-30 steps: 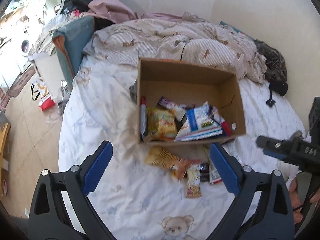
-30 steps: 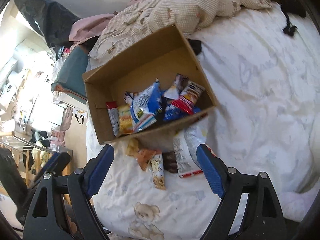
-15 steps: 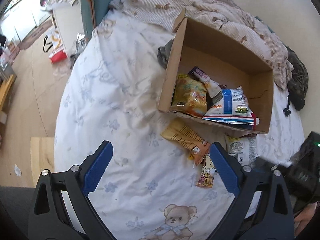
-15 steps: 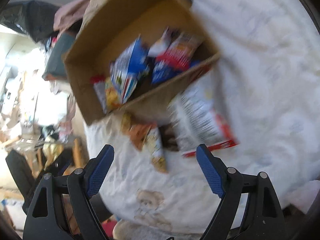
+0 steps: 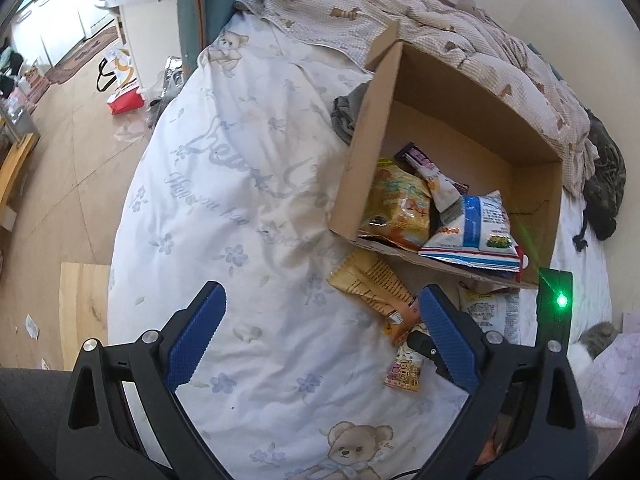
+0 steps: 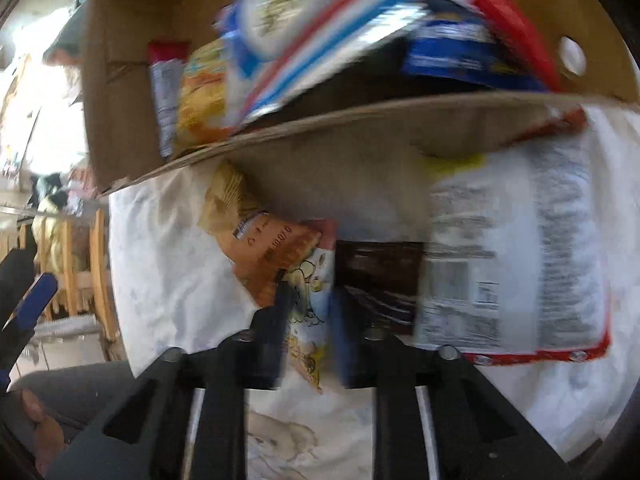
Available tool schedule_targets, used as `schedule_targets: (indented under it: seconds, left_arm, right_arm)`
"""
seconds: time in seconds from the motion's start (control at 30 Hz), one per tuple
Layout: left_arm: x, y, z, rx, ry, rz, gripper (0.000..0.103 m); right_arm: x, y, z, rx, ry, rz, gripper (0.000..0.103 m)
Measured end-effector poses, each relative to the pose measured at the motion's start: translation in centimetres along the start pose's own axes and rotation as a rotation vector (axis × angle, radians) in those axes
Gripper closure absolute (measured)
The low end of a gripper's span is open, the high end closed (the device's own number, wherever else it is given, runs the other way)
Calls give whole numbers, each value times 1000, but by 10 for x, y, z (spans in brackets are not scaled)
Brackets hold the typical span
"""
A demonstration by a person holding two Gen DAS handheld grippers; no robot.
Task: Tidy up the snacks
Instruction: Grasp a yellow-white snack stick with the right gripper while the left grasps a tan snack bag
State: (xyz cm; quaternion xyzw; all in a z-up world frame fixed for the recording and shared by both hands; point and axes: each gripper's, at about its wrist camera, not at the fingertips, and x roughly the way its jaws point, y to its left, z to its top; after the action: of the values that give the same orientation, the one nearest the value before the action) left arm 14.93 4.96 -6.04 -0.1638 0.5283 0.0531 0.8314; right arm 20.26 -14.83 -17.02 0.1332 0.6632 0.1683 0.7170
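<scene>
Your right tongs (image 6: 306, 312) shut on small packet (image 6: 308, 292), on bed just short of box (image 6: 344, 128). Packet light, soft, crinkly, slippery film: pinch flat sealed end, not puffed middle. Your left tongs (image 5: 320, 332) wide, empty, over sheet left of packets.

Our right gripper (image 6: 308, 308) has its jaws drawn together on a small cartoon-printed snack packet (image 6: 310, 280) lying below the blurred cardboard box (image 6: 320, 136) of snacks.
</scene>
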Motion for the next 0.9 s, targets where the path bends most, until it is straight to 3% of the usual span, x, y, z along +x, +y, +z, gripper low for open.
schedule_targets:
  seconds: [0.33,0.63,0.87,0.9]
  left_arm:
    - [2,20,8,-81,-4,63,7]
    - [39,13,-6,-56,106,87,7]
    - [68,-20,-14,17,132,40,14]
    - [72,-24,-15,21,133,46,18]
  right_arm:
    - [-4,50,-37,-263,83,131,91]
    - [-50,27,-51,-182,-11,139,91]
    - [-86,-14,-34,-6,-124,87,91]
    - [-88,-20,-32,15,-134,89,91]
